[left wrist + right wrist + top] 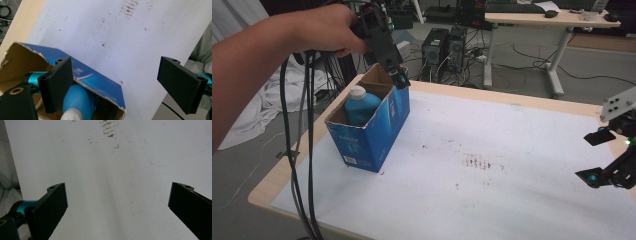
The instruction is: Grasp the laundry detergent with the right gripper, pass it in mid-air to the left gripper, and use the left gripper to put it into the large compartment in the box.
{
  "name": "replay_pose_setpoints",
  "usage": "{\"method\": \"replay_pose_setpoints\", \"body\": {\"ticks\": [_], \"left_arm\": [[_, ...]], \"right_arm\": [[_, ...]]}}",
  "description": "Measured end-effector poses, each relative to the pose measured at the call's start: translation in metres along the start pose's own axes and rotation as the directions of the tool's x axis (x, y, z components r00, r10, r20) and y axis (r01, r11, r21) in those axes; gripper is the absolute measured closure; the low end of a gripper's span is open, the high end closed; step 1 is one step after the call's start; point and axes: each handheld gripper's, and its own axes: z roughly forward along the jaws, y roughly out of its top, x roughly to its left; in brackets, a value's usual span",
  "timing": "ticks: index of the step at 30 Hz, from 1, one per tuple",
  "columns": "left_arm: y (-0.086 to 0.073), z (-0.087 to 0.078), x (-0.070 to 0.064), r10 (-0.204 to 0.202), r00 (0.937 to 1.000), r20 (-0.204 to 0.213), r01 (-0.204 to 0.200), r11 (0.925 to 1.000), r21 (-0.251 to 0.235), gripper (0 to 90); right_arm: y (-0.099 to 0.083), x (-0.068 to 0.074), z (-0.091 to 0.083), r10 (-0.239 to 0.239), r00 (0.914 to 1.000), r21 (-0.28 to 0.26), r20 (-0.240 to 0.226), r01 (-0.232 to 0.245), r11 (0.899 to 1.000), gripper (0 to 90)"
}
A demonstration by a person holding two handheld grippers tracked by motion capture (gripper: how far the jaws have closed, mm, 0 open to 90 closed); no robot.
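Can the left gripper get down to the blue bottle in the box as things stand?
Probably yes. The left gripper hangs open at the rim of the blue box, whose top is open, and the blue bottle stands uncovered inside. The cardboard walls close beside it may crowd the jaws.

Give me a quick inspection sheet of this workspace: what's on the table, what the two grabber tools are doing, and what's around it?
Surface: white sheet over a wooden table; a patch of brown specks near the middle.
Job's things: open blue carton near the far left corner, torn top edge, upright; blue bottle with a white cap stands inside.
Clutter: nothing seen on the sheet besides the specks.
Grippers: left gripper at the carton's top rim, jaws wide open, one inside the opening, one outside; right gripper open at the right edge, holding nothing.
Cables: black cables hang from the left gripper past the table's left edge.
Surroundings: computer towers on the floor, a desk behind, white cloth at left.
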Motion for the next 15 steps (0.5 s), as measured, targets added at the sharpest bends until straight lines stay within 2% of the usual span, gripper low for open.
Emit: {"method": "replay_pose_setpoints", "body": {"ticks": [1, 3, 8, 9, 10, 12, 13, 15], "left_arm": [[0.003, 0.003, -0.001, 0.002, 0.9999, 0.01, -0.002, 1.0, 0.009, 2.5], [0.01, 0.008, -0.006, 0.021, 0.9989, 0.042, -0.022, 0.9997, 0.011, 1.9], [0.025, 0.017, -0.016, 0.072, 0.9957, 0.058, -0.073, 0.9972, 0.015, 1.6], [0.03, 0.021, -0.018, 0.086, 0.9928, 0.083, -0.088, 0.9961, 0.013, 1.6], [0.03, 0.021, -0.018, 0.086, 0.9928, 0.083, -0.088, 0.9961, 0.013, 1.6], [0.037, 0.026, -0.024, 0.118, 0.989, 0.09, -0.119, 0.9927, 0.015, 1.6], [0.037, 0.026, -0.024, 0.118, 0.989, 0.09, -0.119, 0.9927, 0.015, 1.6], [0.044, 0.033, -0.029, 0.142, 0.9857, 0.091, -0.145, 0.9888, 0.032, 1.7]], "right_arm": [[0.001, 0.0, 0.0, -0.003, 1.0, -0.005, -0.001, 0.003, 1.0, 1.7], [0.001, 0.001, 0.0, -0.003, 1.0, -0.007, -0.001, 0.003, 1.0, 1.7], [0.004, 0.003, 0.0, -0.007, 1.0, -0.022, 0.001, 0.007, 1.0, 1.7], [0.005, 0.003, 0.0, -0.01, 1.0, -0.025, 0.001, 0.01, 1.0, 1.7], [0.005, 0.004, 0.0, -0.011, 0.9999, -0.026, 0.0, 0.011, 1.0, 1.7], [0.006, 0.004, 0.001, -0.008, 1.0, -0.023, 0.003, 0.009, 1.0, 1.7], [0.006, 0.004, 0.001, -0.008, 1.0, -0.023, 0.003, 0.009, 1.0, 1.7], [0.007, 0.004, 0.002, -0.01, 0.9999, -0.023, 0.003, 0.01, 1.0, 1.7]]}}
